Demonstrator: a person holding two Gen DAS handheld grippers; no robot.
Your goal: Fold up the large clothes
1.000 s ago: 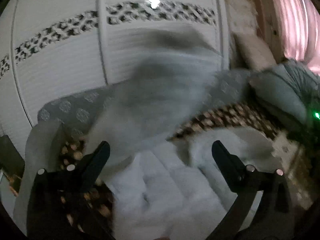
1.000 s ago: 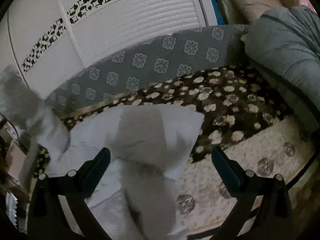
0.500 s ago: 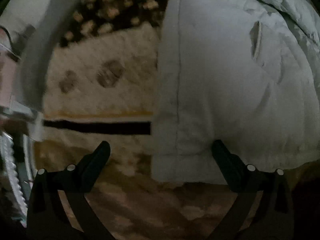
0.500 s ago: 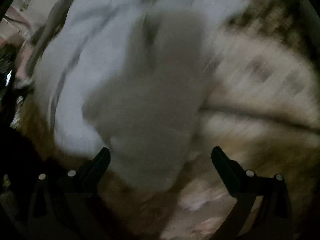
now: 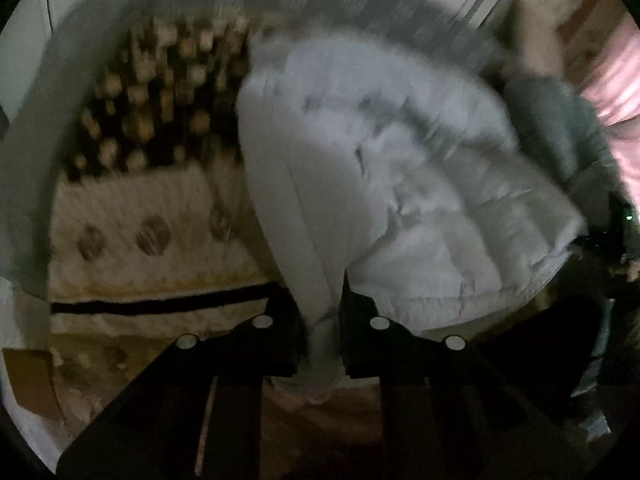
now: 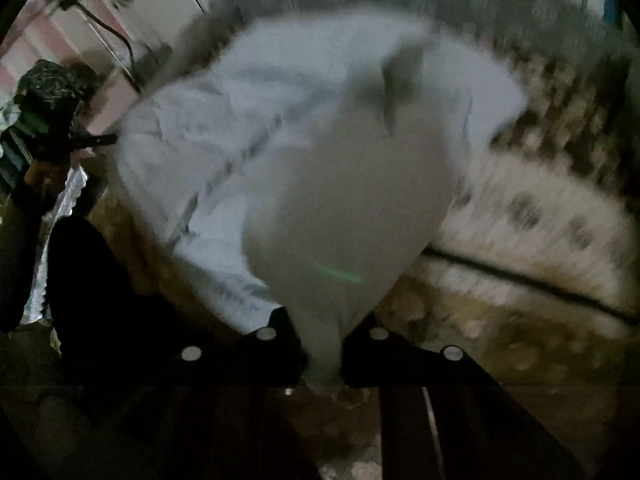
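Pinching pale puffy jacket (image 5: 400, 184) hem: left claw (image 5: 320, 340), right claw (image 6: 322, 354) just closed; jacket stretches away lengthwise.

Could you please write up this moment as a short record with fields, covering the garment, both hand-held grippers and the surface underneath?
garment: pale puffy jacket, spread over the bedspread
surface: bedspread, cream with round motifs, a dark floral band farther back
left hand-held gripper: jaws have just closed, pinching a fold of the jacket's near edge
right hand-held gripper: jaws have just closed, pinching a fold of the jacket
beside jacket: grey-green quilt at the right of the left view
image quality: dim and motion-blurred; fine detail unclear
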